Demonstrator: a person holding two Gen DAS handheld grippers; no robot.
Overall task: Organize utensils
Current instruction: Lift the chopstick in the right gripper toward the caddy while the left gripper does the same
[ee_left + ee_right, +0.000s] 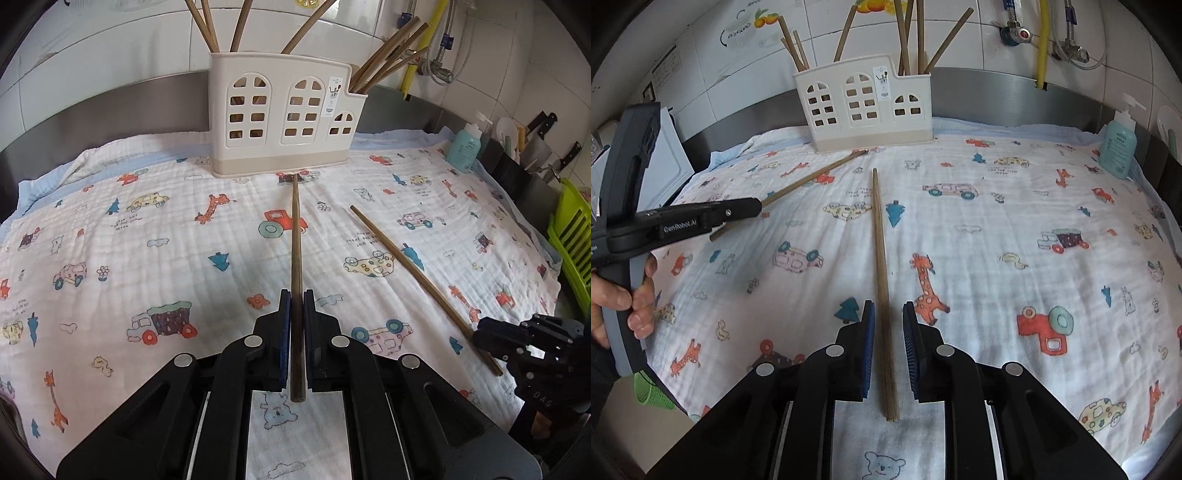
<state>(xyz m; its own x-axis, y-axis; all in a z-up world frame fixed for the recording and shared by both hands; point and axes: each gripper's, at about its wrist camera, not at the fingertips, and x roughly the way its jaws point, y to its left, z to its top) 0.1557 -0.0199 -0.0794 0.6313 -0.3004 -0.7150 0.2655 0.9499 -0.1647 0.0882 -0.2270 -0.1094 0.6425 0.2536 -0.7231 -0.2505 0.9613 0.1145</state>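
Left wrist view first: my left gripper point(297, 295) has its jaws pinched tight on one chopstick point(296, 236), gripped near the thick end so the thin tip reaches out toward the base of the cream holder point(280, 122). I reckon it's held that way so I can just tip it up and drop it point-first into a slot.

Right wrist view: the right gripper point(888, 310) has its jaws a little apart, straddling the second chopstick point(881, 266) without the pads pressing on it. That one is lying flat on the cartoon-print cloth point(997, 221) that covers the worktop, pointing roughly at the holder, so lining up along it makes the pinch easy.

Counting: two loose chopsticks, one per gripper. In the holder I count about nine standing, four or so in the tall part and the rest bunched in the low right-hand compartment, though a couple overlap so I can't swear to it. One holder and one teal pump bottle point(1117, 147) off to the right edge.
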